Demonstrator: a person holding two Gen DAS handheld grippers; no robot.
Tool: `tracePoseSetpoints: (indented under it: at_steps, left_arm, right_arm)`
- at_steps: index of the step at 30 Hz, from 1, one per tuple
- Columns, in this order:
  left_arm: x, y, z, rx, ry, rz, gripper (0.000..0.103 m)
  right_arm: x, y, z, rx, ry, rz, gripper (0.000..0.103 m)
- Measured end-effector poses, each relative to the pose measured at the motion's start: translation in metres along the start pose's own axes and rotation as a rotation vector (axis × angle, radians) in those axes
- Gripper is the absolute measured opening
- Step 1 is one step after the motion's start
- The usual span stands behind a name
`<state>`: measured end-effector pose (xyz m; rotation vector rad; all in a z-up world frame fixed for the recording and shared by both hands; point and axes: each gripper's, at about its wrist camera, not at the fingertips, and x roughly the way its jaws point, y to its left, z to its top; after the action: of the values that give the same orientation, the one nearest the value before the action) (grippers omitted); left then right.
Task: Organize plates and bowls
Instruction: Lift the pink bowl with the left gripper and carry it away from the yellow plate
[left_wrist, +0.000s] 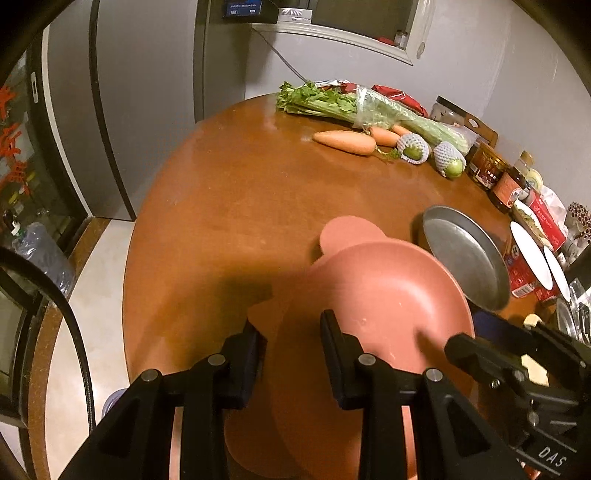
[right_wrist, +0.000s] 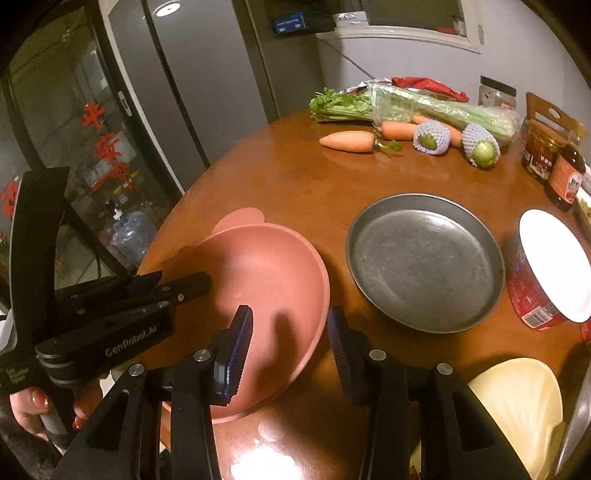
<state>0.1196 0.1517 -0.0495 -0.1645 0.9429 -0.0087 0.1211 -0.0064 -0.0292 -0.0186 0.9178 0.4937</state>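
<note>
Both tongs bracket the pink bowl (right_wrist: 258, 280), tilted at the round tabletop (right_wrist: 295, 184) edge: left tongs (left_wrist: 291, 347) clamped on its eared rim, right tongs (right_wrist: 290, 347) closed over the opposite rim. Metal plate (right_wrist: 424, 258) lies just beside the bowl, carrots (right_wrist: 347, 141) well beyond

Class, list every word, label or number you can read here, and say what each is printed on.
"GenRobot.AI": on the left gripper, along its body.
"DAS": on the right gripper, along its body.
Too blurred or small to read: red characters on the glass door, jar labels, red tub, blue box.
</note>
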Motion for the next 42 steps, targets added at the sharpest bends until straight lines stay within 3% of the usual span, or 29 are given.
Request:
tracePoseSetpoints:
  at_steps: [20, 24, 29, 42]
  left_arm:
    - [0.025, -0.005, 0.026, 0.014, -0.008, 0.003, 0.034]
    - [0.024, -0.002, 0.026, 0.004, -0.005, -0.005, 0.043]
    - [0.015, 0.000, 0.025, -0.003, -0.028, -0.002, 0.051]
    - [-0.035, 0.000, 0.023, -0.019, -0.124, 0.004, 0.059]
  right_arm:
    - [0.007, -0.010, 0.000, 0.046, 0.007, 0.020, 0.045]
    - [0.007, -0.011, -0.001, 0.057, 0.011, 0.024, 0.045]
    - [0.003, -0.013, -0.002, 0.065, -0.001, 0.015, 0.045]
    - [-0.024, -0.010, -0.004, 0.055, -0.062, -0.004, 0.045]
